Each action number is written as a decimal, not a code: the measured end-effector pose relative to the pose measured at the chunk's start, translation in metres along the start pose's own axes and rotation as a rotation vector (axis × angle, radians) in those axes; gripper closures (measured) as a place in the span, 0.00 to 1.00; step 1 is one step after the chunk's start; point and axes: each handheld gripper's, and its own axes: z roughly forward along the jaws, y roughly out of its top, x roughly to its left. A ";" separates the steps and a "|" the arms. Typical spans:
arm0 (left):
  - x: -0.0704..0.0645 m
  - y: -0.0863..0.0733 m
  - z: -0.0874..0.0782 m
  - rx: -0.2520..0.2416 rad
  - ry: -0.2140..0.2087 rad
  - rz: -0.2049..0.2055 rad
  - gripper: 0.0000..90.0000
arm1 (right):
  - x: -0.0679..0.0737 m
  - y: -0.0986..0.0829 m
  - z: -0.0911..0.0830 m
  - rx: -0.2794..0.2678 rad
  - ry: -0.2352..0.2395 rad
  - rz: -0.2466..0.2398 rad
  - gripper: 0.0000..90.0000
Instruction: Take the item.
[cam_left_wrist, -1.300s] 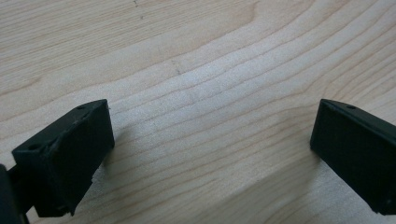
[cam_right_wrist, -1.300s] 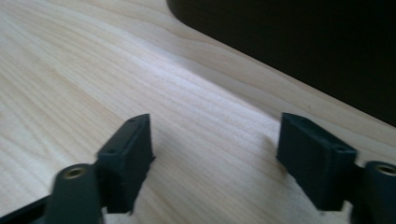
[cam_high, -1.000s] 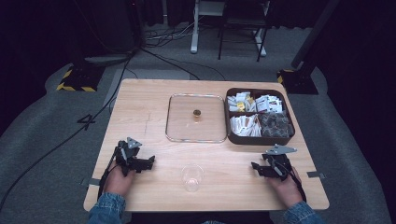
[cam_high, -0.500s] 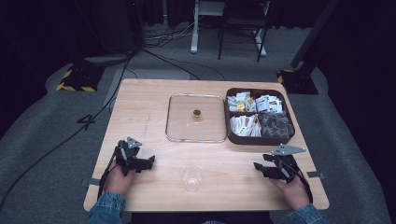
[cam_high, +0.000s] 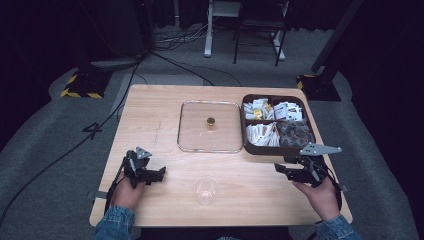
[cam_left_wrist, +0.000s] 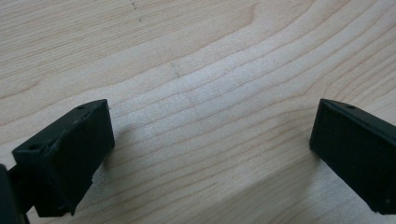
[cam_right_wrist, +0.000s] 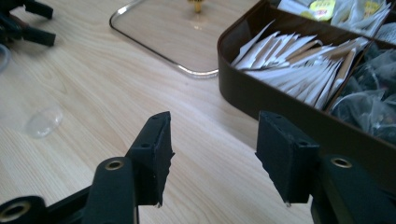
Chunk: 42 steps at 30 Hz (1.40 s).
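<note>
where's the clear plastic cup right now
In the high view the clear cup stands near the table's front edge, about midway between the left gripper and right gripper, in front of the glass lid.

Only legible mark: "4" on grey floor (cam_high: 93, 131), left of table (cam_high: 150, 125).

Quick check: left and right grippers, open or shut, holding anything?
Left gripper: open, empty, over bare light wooden table.
Right gripper: open, empty, beside dark brown compartment tray.
</note>
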 end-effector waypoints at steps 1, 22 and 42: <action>0.000 0.000 0.000 0.000 0.000 0.000 0.00 | 0.000 0.000 0.000 0.000 0.000 0.000 0.50; 0.000 0.000 0.000 0.000 -0.002 0.002 0.00 | -0.032 0.046 -0.024 -0.139 -0.051 0.053 0.46; 0.000 0.000 0.000 0.000 -0.001 0.001 0.00 | -0.091 0.066 -0.011 -0.149 -0.153 0.097 0.49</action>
